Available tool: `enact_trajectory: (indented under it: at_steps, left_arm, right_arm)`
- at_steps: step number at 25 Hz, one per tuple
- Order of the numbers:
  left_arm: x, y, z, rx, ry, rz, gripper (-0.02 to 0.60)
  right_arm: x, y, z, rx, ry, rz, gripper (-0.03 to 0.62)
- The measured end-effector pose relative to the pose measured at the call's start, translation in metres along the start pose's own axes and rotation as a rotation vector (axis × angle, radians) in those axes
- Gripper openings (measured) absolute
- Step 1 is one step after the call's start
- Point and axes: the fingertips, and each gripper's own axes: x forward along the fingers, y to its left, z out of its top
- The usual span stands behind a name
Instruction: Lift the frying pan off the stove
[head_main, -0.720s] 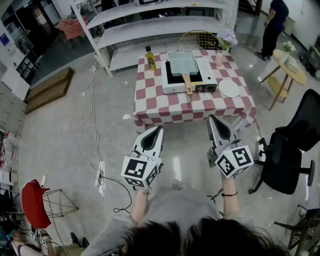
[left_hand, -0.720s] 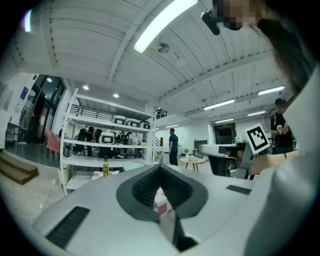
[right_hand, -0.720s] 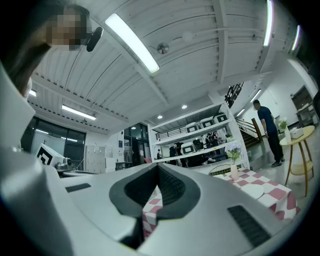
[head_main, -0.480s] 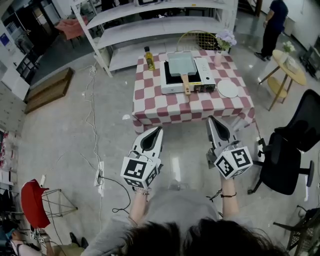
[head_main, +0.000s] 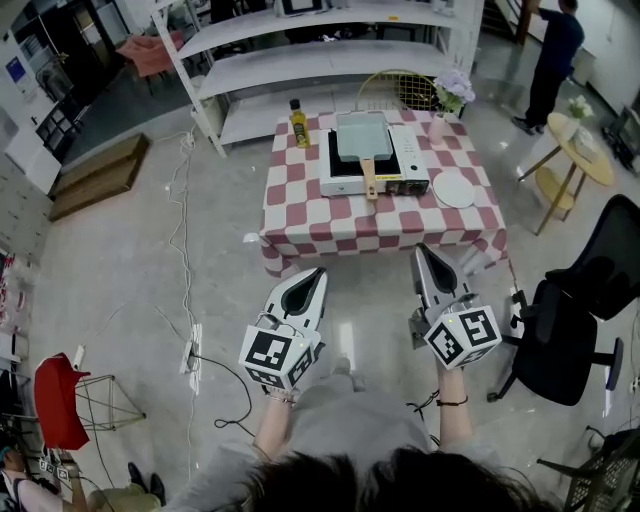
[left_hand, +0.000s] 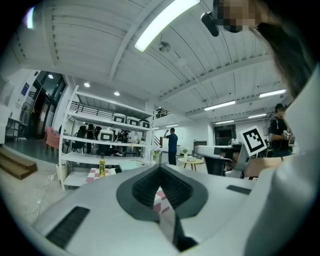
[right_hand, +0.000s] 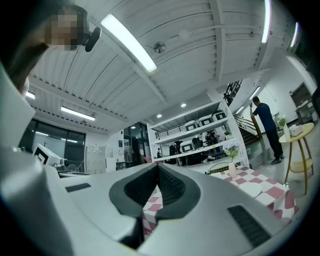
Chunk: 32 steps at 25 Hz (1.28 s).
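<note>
The left gripper (head_main: 318, 272) and the right gripper (head_main: 421, 249) are both clenched with nothing between their jaws. They are held side by side in front of the near edge of the checked table (head_main: 300, 210). Toward the table's far edge sits a white portable stove (head_main: 410, 150). The rectangular frying pan (head_main: 362, 135) rests on it, its wooden handle (head_main: 369, 180) pointing at the near edge. An oil bottle (head_main: 297, 117) stands at the far left corner, a flower vase (head_main: 440, 120) at the far right corner, and a white plate (head_main: 456, 190) by the right edge.
</note>
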Motion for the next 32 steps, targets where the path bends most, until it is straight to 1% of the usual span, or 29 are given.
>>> enact_trajectory:
  at_steps: [5, 10, 14, 24, 28, 32]
  left_arm:
    - [0.011, 0.005, 0.001, -0.003, 0.008, -0.003, 0.026]
    - [0.028, 0.019, -0.004, -0.013, 0.023, -0.006, 0.026]
    - [0.051, 0.034, -0.008, -0.021, 0.026, -0.023, 0.026]
    - [0.113, 0.070, -0.005, -0.030, 0.018, -0.085, 0.026]
    - [0.130, 0.084, -0.006, -0.037, 0.017, -0.096, 0.026]
    - [0.143, 0.093, -0.009, -0.051, 0.017, -0.124, 0.026]
  right_arm:
    - [0.014, -0.005, -0.002, 0.004, 0.018, 0.009, 0.021]
    - [0.033, -0.013, -0.011, 0.050, 0.030, 0.031, 0.021]
    - [0.053, -0.024, -0.016, 0.028, 0.045, 0.033, 0.021]
    - [0.108, -0.058, -0.024, 0.031, 0.049, -0.011, 0.021]
    - [0.126, -0.069, -0.029, 0.043, 0.052, -0.026, 0.021]
    - [0.141, -0.076, -0.034, 0.047, 0.057, -0.038, 0.021]
